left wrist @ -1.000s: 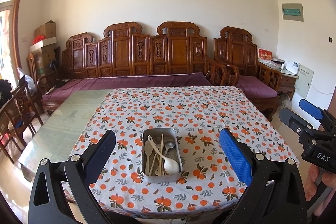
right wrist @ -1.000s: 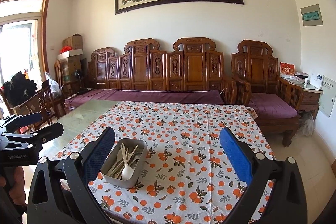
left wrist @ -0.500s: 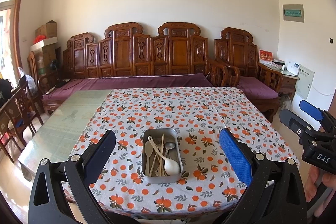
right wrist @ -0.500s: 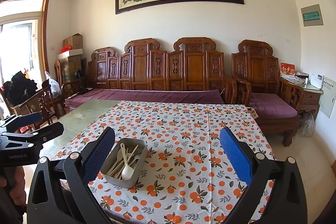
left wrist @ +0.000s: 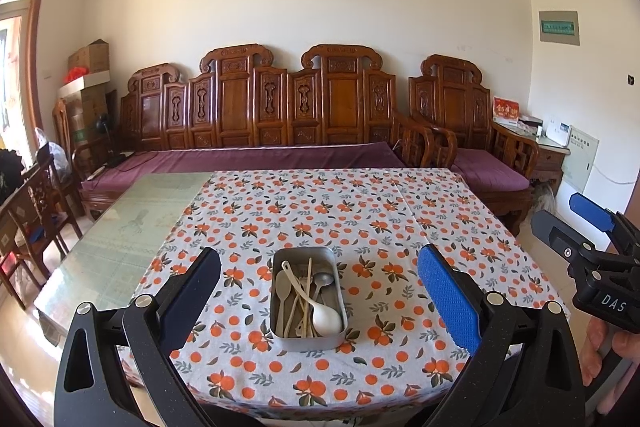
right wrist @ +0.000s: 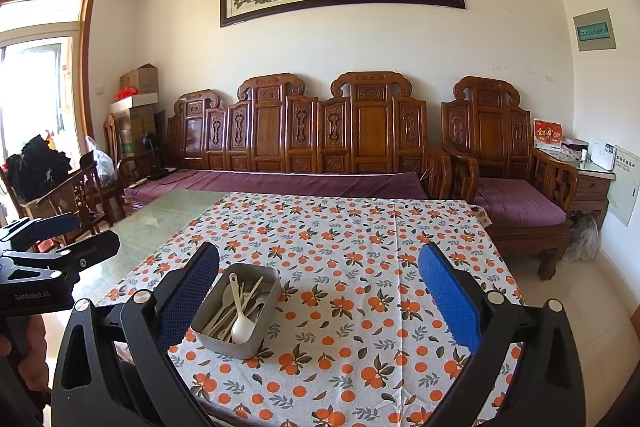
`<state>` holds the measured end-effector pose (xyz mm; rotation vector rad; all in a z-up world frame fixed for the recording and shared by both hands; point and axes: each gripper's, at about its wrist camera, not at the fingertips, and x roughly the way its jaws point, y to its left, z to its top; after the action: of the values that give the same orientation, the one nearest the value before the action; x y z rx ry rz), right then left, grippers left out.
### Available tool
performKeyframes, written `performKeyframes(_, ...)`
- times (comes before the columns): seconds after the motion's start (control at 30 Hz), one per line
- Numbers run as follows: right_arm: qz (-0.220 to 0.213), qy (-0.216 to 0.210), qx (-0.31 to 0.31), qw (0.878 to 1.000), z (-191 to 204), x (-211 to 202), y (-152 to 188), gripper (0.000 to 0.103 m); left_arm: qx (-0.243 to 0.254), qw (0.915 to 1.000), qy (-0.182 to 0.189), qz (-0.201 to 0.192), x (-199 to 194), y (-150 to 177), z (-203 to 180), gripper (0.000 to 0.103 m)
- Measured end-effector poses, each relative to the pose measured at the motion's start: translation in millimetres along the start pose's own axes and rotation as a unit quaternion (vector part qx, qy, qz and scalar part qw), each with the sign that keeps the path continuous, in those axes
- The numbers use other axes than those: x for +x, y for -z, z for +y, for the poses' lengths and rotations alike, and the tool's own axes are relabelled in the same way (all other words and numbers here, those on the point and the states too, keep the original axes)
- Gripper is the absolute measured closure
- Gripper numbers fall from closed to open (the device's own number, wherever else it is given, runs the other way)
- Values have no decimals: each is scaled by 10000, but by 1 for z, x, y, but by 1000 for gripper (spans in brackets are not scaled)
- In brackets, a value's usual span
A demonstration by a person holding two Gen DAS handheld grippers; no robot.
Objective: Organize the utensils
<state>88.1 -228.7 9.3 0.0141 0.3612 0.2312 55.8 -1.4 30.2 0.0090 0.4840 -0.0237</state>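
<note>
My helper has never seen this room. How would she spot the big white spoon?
Find the table's orange-print cloth; a grey metal tray sits near its front edge. Among thin pale utensils there, the big white spoon alone has a broad, glossy white bowl.

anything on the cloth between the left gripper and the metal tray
No. In the left wrist view, only bare patterned tablecloth lies between the left gripper and the tray.

Only the tray [left wrist: 307, 341] interrupts the bare tablecloth [left wrist: 360, 211].

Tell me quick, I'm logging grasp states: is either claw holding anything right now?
Left claw: open, empty, hovering short of the metal tray of utensils.
Right claw: open, empty, tray ahead to its left.
</note>
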Motion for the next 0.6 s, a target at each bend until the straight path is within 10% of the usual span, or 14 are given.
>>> performKeyframes(0.6, 1, -5, 1, 10000, 0, 1, -1, 2, -11, 10000, 8, -29, -3, -1, -2, 8)
